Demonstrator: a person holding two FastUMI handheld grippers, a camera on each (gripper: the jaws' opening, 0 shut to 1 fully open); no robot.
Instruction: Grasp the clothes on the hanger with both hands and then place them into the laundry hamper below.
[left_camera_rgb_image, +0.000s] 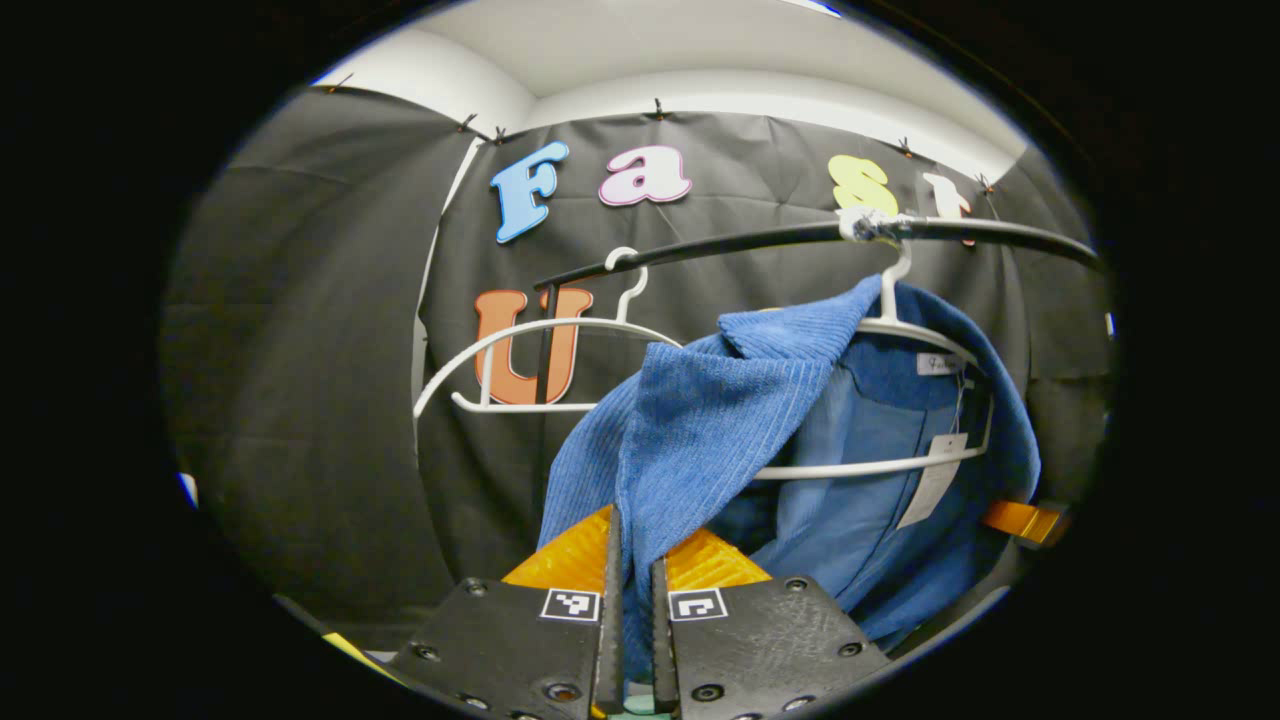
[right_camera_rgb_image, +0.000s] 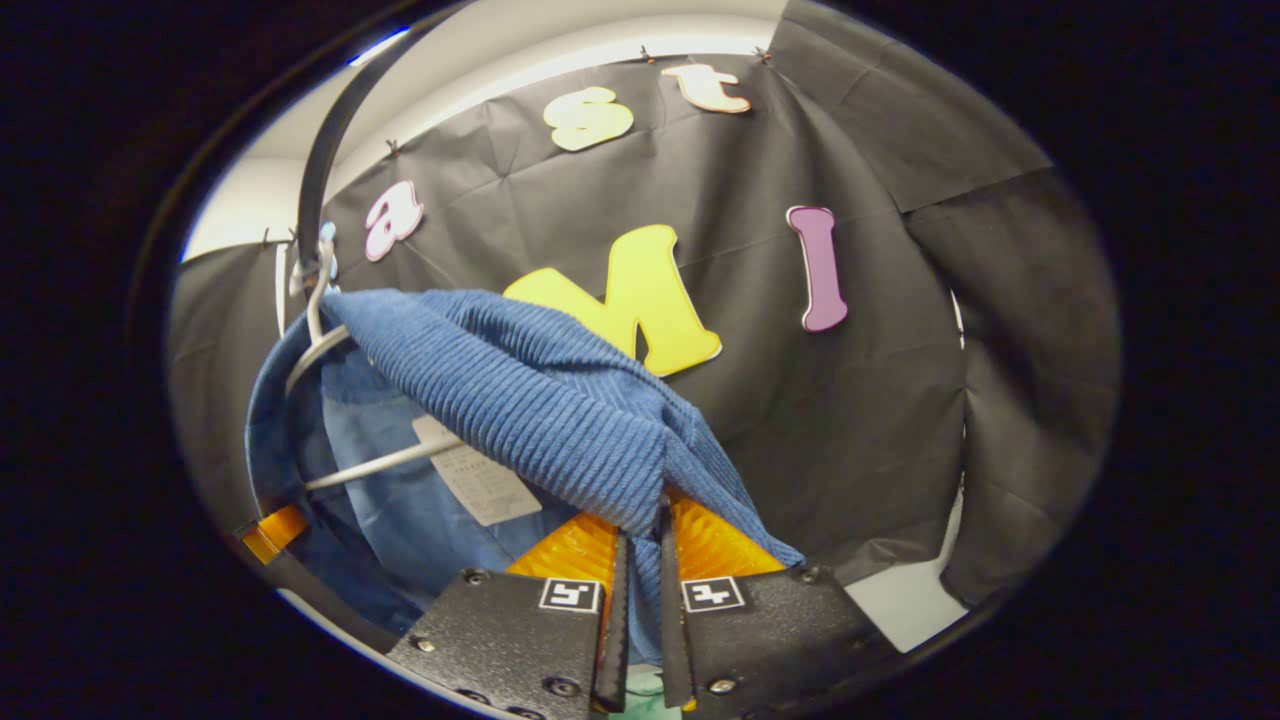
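Left gripper view: gripper pinches garment.

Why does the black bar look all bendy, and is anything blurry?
Left gripper view: the fisheye lens bows the black rail; the blue garment looks sharp. Right gripper view: the rail curves steeply near the edge, and the garment's ribs are crisp.

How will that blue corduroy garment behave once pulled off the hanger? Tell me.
The blue garment is probably floppy: it bunches into folds where the left gripper and right gripper pinch it. Its ribbed weave likely resists slipping. It may snag the white hanger.
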